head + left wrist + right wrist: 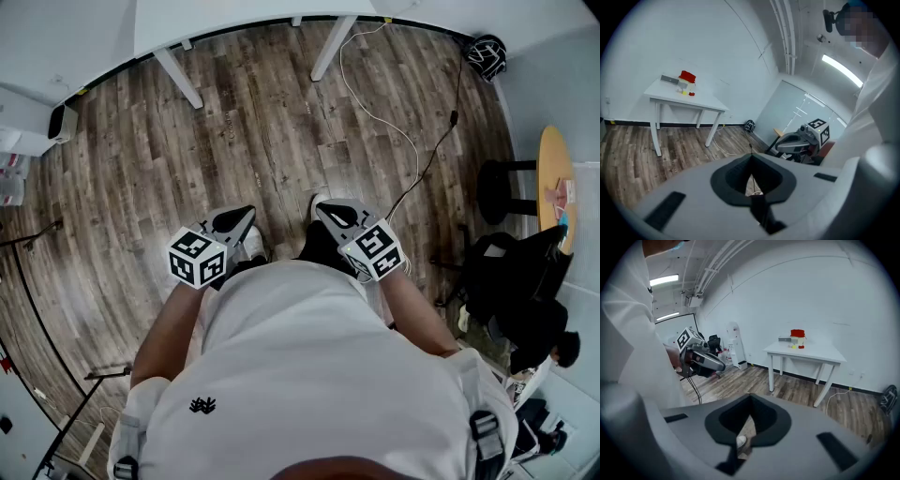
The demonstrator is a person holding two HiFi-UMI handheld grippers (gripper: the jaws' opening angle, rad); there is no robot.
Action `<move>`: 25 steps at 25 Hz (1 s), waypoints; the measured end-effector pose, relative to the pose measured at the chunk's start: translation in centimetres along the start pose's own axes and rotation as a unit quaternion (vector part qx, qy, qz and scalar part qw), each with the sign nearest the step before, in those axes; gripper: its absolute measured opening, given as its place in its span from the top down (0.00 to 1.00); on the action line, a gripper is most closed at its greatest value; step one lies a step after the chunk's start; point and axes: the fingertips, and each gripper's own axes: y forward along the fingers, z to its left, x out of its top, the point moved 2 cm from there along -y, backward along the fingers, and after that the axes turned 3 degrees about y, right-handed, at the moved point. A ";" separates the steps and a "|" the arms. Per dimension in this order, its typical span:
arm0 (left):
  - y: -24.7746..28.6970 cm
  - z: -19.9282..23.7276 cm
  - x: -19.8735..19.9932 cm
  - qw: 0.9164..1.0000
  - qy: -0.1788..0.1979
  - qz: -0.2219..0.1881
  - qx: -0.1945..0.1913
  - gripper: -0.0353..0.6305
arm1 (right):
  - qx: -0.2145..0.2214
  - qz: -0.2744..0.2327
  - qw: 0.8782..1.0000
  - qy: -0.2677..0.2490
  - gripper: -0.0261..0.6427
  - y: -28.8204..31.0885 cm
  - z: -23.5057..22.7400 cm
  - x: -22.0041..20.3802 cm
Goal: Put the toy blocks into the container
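A red container [687, 76] stands on a white table [701, 102] across the room, with small yellow and red toy blocks [688, 93] beside it. The right gripper view shows the same container [798, 333], blocks [795, 347] and table [820, 354] far off. In the head view my left gripper [247, 215] and right gripper [320, 205] are held side by side in front of the person's body, over the wooden floor. Both have their jaws shut with nothing between them. Each shows in the other's view: the right gripper [783, 142], the left gripper [721, 366].
A white cable [380, 117] runs across the floor from the table's legs. A black helmet-like object [486, 54] lies by the wall. A round wooden table [554, 184] and a black stool [498, 191] stand at the right. A white appliance [734, 346] stands by the far wall.
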 end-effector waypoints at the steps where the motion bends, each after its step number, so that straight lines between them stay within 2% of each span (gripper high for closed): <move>1: 0.5 0.1 0.2 1.000 0.001 0.001 0.006 0.94 | 0.003 -0.002 1.000 -0.001 0.96 0.0 -0.8 0.1; 5: 3.6 0.0 1.6 0.999 -0.020 0.000 0.028 0.94 | 0.022 -0.007 1.000 -0.005 0.96 -0.8 -4.4 0.6; 8: 7.6 -1.0 4.5 0.998 -0.040 -0.018 0.038 0.94 | 0.046 -0.013 0.999 -0.019 0.96 -2.0 -7.7 1.3; 13: 15.7 -3.3 8.3 0.998 0.014 -0.010 0.054 0.94 | 0.062 -0.001 0.997 -0.034 0.96 -3.7 -14.5 0.5; 16: 18.8 -3.6 10.0 0.997 0.041 0.001 0.069 0.94 | 0.066 0.005 0.997 -0.031 0.96 -3.9 -17.9 0.3; 18: 19.8 -3.3 10.7 0.995 0.042 0.002 0.087 0.94 | 0.074 -0.005 0.997 -0.030 0.95 -4.1 -19.4 0.6; 20: 20.5 -2.5 11.3 0.994 0.032 0.000 0.101 0.94 | 0.082 -0.009 0.996 -0.031 0.83 -3.9 -20.9 1.0; 25: 21.7 0.7 13.9 0.992 0.022 -0.008 0.124 0.94 | 0.095 -0.012 0.995 -0.021 0.85 -1.8 -24.3 2.7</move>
